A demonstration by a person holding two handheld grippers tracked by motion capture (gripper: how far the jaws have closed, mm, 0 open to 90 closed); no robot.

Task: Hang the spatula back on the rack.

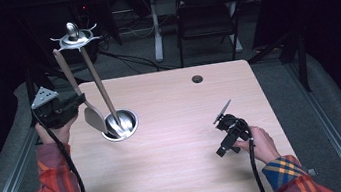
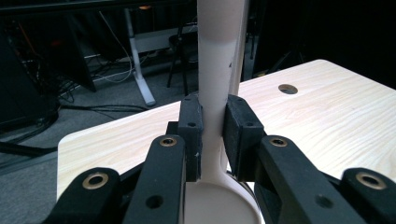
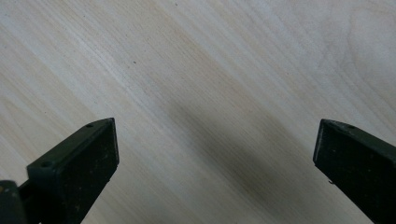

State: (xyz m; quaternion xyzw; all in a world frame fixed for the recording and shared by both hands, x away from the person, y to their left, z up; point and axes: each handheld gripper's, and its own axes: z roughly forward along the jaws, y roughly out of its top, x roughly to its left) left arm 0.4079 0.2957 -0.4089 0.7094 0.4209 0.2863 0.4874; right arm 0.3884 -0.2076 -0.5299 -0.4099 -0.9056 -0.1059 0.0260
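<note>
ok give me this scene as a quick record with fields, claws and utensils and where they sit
left claw: shut on the neck of the pale wooden-handled spatula, its blade at the holder's rim
right claw: open, nothing between its jaws, above bare tabletop
round metal holder: set into the light wood table
second wooden-handled utensil: leaning in the holder, handle pointing up and away
small round hole: near the table's far edge

Lab or office: bare desk (image 1: 179, 175), cables on floor (image 1: 138, 60), black chair (image 1: 205, 18).
</note>
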